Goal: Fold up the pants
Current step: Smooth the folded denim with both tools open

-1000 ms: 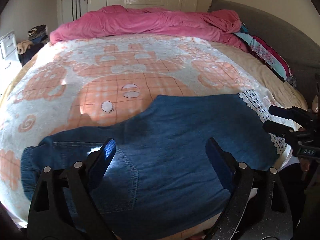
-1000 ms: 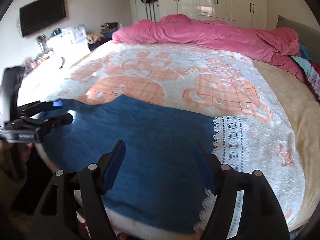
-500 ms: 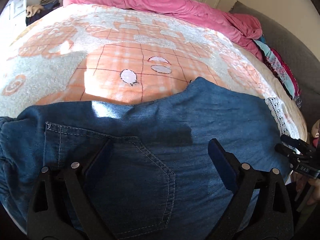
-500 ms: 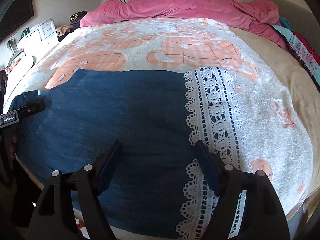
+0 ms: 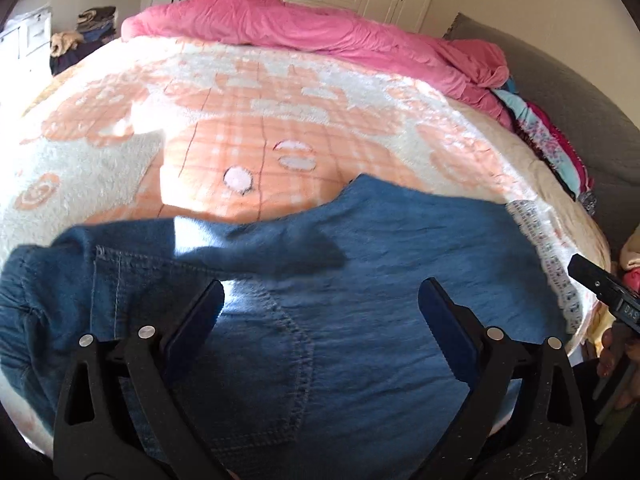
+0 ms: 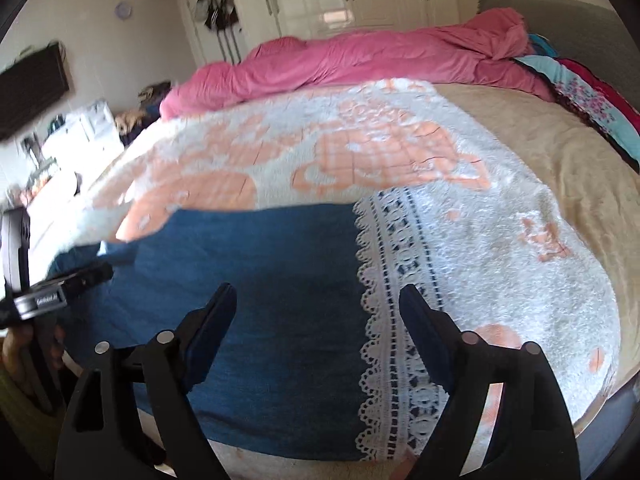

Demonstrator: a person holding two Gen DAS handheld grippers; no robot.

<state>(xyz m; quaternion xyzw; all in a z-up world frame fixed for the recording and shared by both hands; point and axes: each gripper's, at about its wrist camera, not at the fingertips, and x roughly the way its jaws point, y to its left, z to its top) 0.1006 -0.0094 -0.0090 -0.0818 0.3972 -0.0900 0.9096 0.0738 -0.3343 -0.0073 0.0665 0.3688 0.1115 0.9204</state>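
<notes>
Blue denim pants (image 5: 360, 320) lie flat across the near edge of the bed, waist and back pocket (image 5: 256, 364) to the left, lace-trimmed hem (image 6: 396, 320) to the right. My left gripper (image 5: 320, 300) is open and empty, hovering over the pocket area. My right gripper (image 6: 318, 300) is open and empty, over the leg near the lace hem. Each gripper shows at the edge of the other's view, the right one in the left wrist view (image 5: 604, 292) and the left one in the right wrist view (image 6: 60, 288).
The pants lie on a white and orange blanket (image 5: 280, 112). A pink duvet (image 5: 320, 28) is bunched at the far side. Colourful clothes (image 5: 552, 140) and a grey headboard (image 5: 580, 92) are on the right. Wardrobes, drawers and a wall TV (image 6: 32, 84) stand beyond the bed.
Both grippers have pulled back and tilted up from the pants compared with half a second ago. Both stay open and empty. The pants have not moved.
</notes>
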